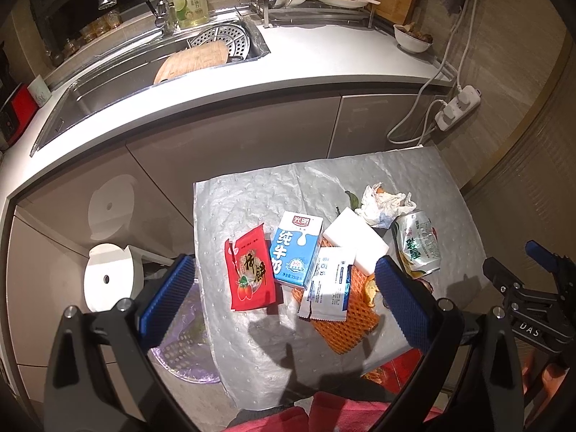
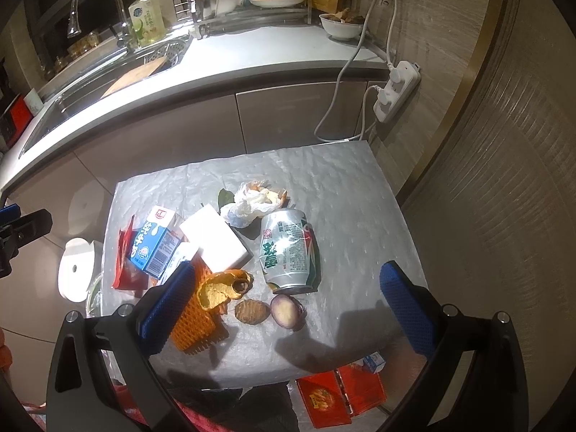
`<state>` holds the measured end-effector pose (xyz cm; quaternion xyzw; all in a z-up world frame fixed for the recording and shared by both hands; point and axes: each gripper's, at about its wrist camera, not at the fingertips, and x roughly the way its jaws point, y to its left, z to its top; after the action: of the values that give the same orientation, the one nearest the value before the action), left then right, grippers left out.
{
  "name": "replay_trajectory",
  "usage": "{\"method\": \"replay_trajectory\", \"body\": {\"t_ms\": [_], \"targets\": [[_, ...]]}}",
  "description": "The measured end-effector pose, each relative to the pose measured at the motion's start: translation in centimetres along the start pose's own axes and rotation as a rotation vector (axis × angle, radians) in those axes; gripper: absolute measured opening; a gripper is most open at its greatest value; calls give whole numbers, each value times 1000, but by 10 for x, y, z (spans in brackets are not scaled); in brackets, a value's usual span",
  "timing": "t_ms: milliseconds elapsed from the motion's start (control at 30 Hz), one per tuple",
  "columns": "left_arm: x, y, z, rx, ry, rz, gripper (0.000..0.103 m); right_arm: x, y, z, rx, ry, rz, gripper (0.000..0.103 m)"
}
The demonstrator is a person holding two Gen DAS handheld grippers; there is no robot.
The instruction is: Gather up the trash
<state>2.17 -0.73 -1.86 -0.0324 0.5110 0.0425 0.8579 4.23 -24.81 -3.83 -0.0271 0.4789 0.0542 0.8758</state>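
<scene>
Jaws of both grippers gaped empty; we judged the dented green-and-white drink can (image 2: pixel 289 250) light, slippery, best gripped mid-body.

Glossy dented metal can (image 2: pixel 289 252), matt foam net (image 2: pixel 196 320), paper tissue (image 1: pixel 383 205), dimpled cover (image 1: pixel 252 194) prob. plastic

clutter is packed around the dented can (image 2: pixel 289 250): white block (image 2: pixel 216 243) and milk carton (image 2: pixel 156 246) to its left, crumpled tissue (image 2: pixel 252 203) behind it, peel (image 2: pixel 225 288) and two food scraps (image 2: pixel 268 309) in front. the table cover (image 2: pixel 360 216) right of the can and at the far edge is bare.
</scene>
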Motion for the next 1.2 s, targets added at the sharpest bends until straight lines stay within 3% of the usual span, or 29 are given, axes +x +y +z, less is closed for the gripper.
{"method": "replay_trajectory", "body": {"t_ms": [1200], "targets": [[10, 1, 2, -4, 21, -9, 96, 10, 12, 7, -24, 18, 13, 101]]}}
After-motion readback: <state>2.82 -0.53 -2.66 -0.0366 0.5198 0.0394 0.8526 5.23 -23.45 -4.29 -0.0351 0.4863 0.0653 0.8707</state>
